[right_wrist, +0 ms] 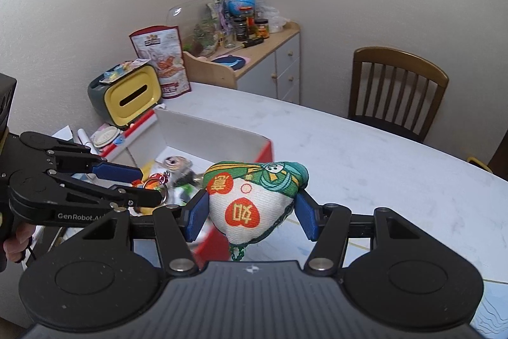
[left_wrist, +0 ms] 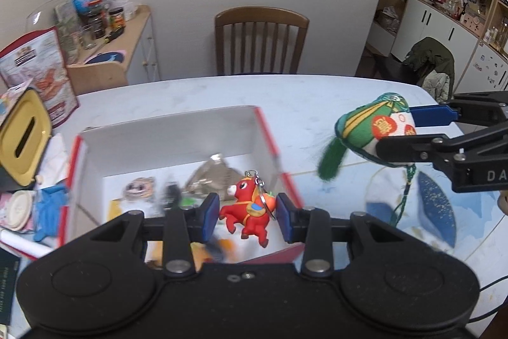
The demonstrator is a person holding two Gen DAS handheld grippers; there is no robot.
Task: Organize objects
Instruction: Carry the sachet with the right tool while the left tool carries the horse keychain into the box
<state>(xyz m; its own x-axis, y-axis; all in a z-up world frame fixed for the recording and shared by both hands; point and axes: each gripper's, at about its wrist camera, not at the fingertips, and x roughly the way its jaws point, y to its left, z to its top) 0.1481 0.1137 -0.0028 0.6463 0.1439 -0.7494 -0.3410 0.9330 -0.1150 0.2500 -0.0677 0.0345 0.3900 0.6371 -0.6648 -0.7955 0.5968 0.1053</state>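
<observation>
1. Our left gripper (left_wrist: pixel 247 216) hung over the open white box (left_wrist: pixel 171 129) with red edges, which sat on the bench (left_wrist: pixel 317 97).
2. Its blue fingers (left_wrist: pixel 210 216) stood apart with the red toy horse (left_wrist: pixel 246 210) between them; a gap showed on the right side of the toy, and on the left the pad sat just beside it, so we could not tell whether it was pinched or loose.
3. The horse carried a metal key ring (left_wrist: pixel 260 189) and sat above the front part of the box.
4. Inside the box we saw other small toys, blurred, among them a pale figure with a round face (left_wrist: pixel 139 188).
5. Our right gripper (right_wrist: pixel 250 213) was closed on a stuffed cloth pouch (right_wrist: pixel 254 199), white with red hearts and a green patterned top.
6. Both of its blue fingers (right_wrist: pixel 197 215) pressed against the pouch's sides, and a green cord (right_wrist: pixel 237 253) hung from below.
7. In the left wrist view the pouch (left_wrist: pixel 377 124) was in the air to the right of the box, above the bench, its green tassel (left_wrist: pixel 330 159) drooping.
8. A yellow bin (right_wrist: pixel 133 97) with a slot stood behind the box, beside a red snack bag (right_wrist: pixel 162 59).
9. A wooden chair (left_wrist: pixel 260 40) stood at the far side of the bench.
</observation>
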